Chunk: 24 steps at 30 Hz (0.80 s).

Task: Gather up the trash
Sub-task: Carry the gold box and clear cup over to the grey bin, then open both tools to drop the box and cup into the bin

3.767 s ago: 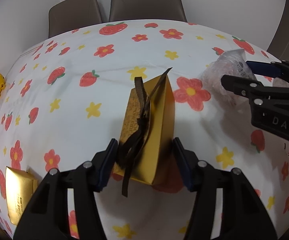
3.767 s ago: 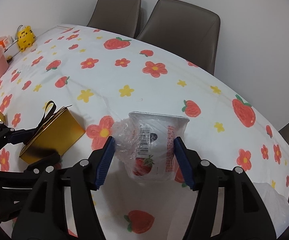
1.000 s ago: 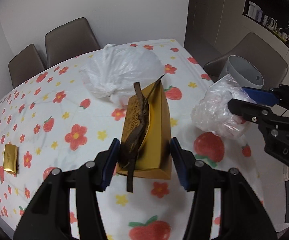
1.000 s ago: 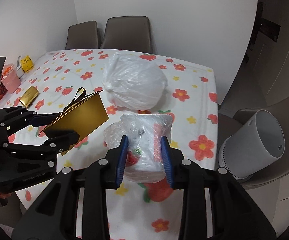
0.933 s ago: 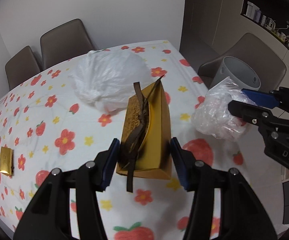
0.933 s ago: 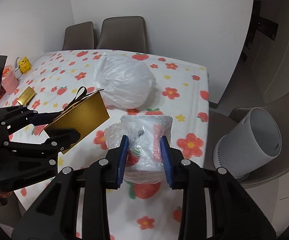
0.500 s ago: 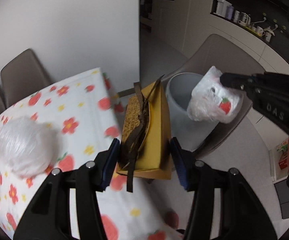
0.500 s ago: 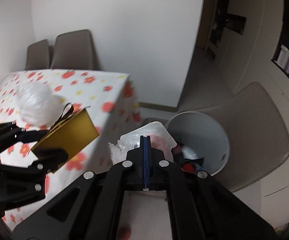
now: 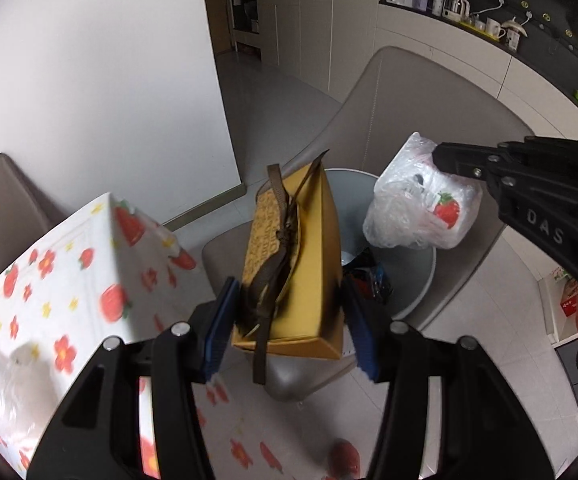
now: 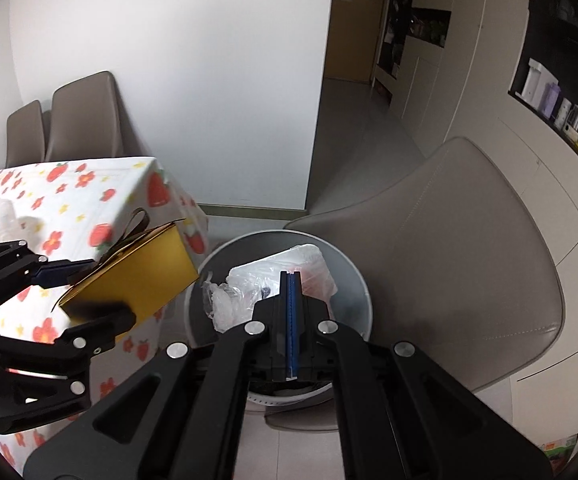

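Both hands just swung off the table (image 9: 69, 256) to the bin (image 10: 353, 276). Left gripper (image 9: 289, 320) clamps the gold box (image 9: 305, 264), bin just ahead; right gripper (image 10: 291, 312) is pinched flat on the plastic wrapper (image 10: 241, 284) right over it. Ready to drop.

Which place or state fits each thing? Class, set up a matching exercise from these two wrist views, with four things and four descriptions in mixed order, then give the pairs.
Things:
1. gold gift box
2. clear plastic packaging
3. white bin
4. flowered tablecloth

Descriptions:
A. pinched by the right gripper
B. standing on a chair seat
C. covering the table
D. between the left gripper pads

Pairs: 1-D, 2-A, 3-B, 4-C
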Tool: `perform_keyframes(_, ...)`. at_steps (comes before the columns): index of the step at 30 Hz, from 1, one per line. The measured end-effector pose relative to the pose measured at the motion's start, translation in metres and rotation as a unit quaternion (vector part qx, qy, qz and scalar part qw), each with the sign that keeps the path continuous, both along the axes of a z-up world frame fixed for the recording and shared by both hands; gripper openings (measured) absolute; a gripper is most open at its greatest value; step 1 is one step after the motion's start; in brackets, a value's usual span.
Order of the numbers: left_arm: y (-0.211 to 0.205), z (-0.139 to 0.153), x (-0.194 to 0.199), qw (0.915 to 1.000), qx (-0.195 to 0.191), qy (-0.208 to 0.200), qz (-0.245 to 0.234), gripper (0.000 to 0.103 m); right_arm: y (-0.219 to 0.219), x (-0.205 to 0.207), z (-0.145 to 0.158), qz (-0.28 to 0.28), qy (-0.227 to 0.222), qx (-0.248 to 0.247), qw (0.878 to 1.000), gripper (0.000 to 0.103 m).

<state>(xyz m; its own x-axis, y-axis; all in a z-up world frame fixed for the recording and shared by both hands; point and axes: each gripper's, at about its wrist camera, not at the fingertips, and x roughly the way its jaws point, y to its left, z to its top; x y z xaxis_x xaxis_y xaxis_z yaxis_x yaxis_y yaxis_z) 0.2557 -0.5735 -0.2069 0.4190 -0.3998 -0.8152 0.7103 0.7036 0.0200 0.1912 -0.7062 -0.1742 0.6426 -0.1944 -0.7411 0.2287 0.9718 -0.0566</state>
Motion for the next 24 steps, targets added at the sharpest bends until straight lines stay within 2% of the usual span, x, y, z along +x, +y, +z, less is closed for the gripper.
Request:
perform_keyframes(12, -0.052, -0.022, 0.022, 0.9994, 0.017, 0.013, -0.027, 0.054, -0.029, 0.020, -0.014, -0.003, 0.014, 0.011, 1.000, 0.000)
perform_keyframes(14, -0.055, -0.024, 0.023, 0.9992, 0.017, 0.019, -0.030, 0.055, -0.032, 0.023, -0.016, -0.007, 0.014, 0.012, 1.000, 0.012)
perform_keyframes(15, -0.056, -0.026, 0.024, 0.9991, 0.020, 0.022, -0.031, 0.060, -0.033, 0.022, -0.017, -0.012, 0.011, 0.010, 1.000, 0.026)
perform_keyframes(16, -0.057, -0.028, 0.024, 0.9990, 0.022, 0.022, -0.031, 0.064, -0.034, 0.020, -0.017, -0.015, 0.006, 0.011, 1.000, 0.031)
perform_keyframes(18, -0.058, -0.028, 0.022, 0.9991, 0.023, 0.018, -0.030, 0.068, -0.035, 0.018, -0.018, -0.020, 0.004, 0.014, 1.000, 0.031)
perform_keyframes(24, -0.048, -0.026, 0.018, 0.9992, 0.025, 0.015, -0.025, 0.068, -0.033, 0.008, -0.017, -0.024, 0.007, 0.014, 1.000, 0.031)
